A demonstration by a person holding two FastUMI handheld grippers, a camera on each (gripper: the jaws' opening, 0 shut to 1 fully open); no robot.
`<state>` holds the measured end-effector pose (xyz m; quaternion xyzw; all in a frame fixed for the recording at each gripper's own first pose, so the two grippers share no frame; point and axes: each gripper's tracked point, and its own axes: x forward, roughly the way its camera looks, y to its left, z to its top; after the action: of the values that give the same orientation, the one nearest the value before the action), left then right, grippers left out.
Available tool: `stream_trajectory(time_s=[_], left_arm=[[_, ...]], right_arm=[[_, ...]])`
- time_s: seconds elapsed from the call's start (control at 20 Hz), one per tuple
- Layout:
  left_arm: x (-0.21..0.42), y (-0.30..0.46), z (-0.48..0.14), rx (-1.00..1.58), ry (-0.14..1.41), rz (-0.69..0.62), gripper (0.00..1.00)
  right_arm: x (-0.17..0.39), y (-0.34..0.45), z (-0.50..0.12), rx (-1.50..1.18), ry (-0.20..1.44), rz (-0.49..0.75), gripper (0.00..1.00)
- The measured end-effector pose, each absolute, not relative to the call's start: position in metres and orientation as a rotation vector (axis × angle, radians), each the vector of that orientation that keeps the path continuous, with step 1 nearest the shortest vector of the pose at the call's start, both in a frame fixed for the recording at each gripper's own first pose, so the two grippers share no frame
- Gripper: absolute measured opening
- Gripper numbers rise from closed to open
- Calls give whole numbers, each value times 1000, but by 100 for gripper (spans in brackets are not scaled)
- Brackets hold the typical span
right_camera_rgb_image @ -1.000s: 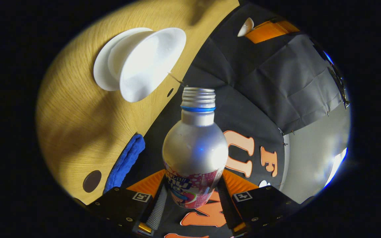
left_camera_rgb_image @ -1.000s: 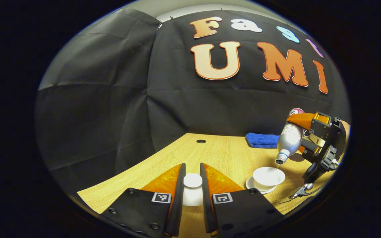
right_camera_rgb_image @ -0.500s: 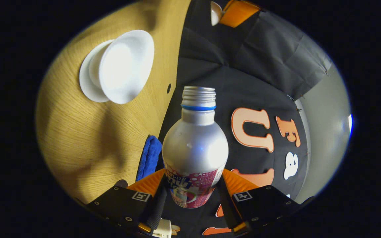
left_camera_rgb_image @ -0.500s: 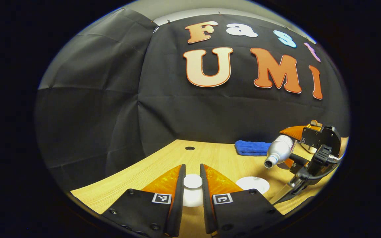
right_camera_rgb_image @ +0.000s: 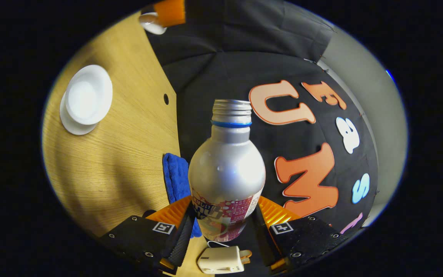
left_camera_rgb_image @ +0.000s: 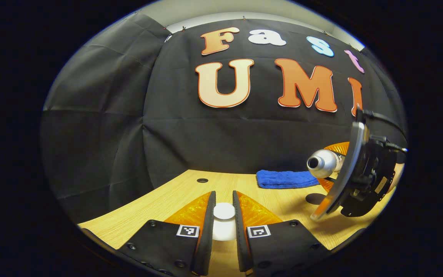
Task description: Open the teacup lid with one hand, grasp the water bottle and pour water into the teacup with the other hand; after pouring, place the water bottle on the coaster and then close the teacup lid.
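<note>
My left gripper (left_camera_rgb_image: 224, 193) is shut on the knob of the white teacup lid (left_camera_rgb_image: 223, 227), held above the wooden table (left_camera_rgb_image: 167, 200). In the left gripper view, the right gripper (left_camera_rgb_image: 331, 166) at the right edge holds the silver water bottle (left_camera_rgb_image: 319, 163) roughly level, its open mouth facing me. A dark round coaster (left_camera_rgb_image: 315, 199) lies on the table below it. In the right gripper view, my right gripper (right_camera_rgb_image: 224, 209) is shut on the bottle (right_camera_rgb_image: 227, 169). The open white teacup (right_camera_rgb_image: 87, 94) on its saucer sits far off at upper left. The left gripper (right_camera_rgb_image: 163, 13) with the lid is at the top.
A folded blue cloth (left_camera_rgb_image: 285, 179) lies at the back of the table near the black wall, also visible as the cloth (right_camera_rgb_image: 174, 175) beside the bottle. A white plug adapter (right_camera_rgb_image: 221, 260) lies under the right gripper. A small round hole (left_camera_rgb_image: 202, 180) is in the tabletop.
The bottle has swung up from pouring into the teacup to about level and drawn away from the cup; the water stream has stopped. My left gripper still holds the lid.
</note>
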<state>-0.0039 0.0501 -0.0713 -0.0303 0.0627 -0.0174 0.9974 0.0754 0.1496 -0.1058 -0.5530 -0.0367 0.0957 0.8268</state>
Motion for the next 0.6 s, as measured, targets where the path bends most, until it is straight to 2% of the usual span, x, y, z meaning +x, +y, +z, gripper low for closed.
stream_trajectory(time_s=[0.25,0.3,0.6], left_arm=[[1,18,-69,-69,121,-100,29],[2,12,-72,-71,127,-112,31],[9,-22,-90,-49,177,-164,31]], right_arm=[[83,102,-116,-1006,52,144,76],[84,93,-118,-963,72,137,76],[90,44,-122,-703,173,72,76]])
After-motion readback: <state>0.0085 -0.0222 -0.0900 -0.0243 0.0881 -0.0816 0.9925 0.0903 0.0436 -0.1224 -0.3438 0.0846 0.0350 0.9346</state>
